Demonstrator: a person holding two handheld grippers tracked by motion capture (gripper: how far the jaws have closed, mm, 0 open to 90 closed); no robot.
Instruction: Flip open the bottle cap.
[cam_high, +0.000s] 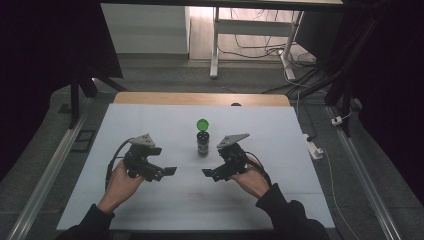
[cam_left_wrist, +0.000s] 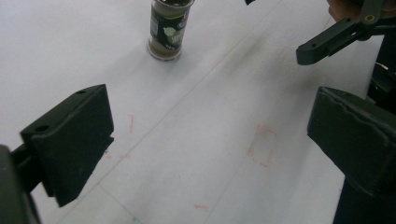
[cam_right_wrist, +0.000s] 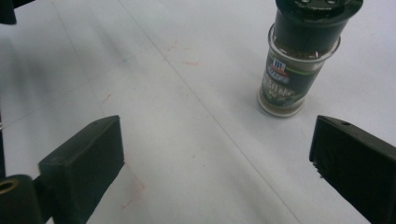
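A small spice jar (cam_high: 203, 144) with a dark label stands upright at the middle of the white table (cam_high: 150, 125); a round green cap (cam_high: 202, 124) shows at its top. My left gripper (cam_high: 167, 172) hovers to the jar's near left, its jaws pointing right. My right gripper (cam_high: 209, 173) hovers to the jar's near right, its jaws pointing left. The two gripper tips face each other a short way apart. In the left gripper view, the left gripper (cam_left_wrist: 210, 140) is open and empty, with the jar (cam_left_wrist: 168, 30) farther off. The right gripper (cam_right_wrist: 217, 163) is open and empty, with the jar (cam_right_wrist: 294, 60) just ahead.
Faint red marks (cam_left_wrist: 261, 147) dot the white sheet. A wooden edge (cam_high: 200, 98) runs along the table's far side. Beyond it stand white desk legs (cam_high: 215, 45) and loose cables (cam_high: 260, 50). A white power strip (cam_high: 314, 148) lies off the right edge.
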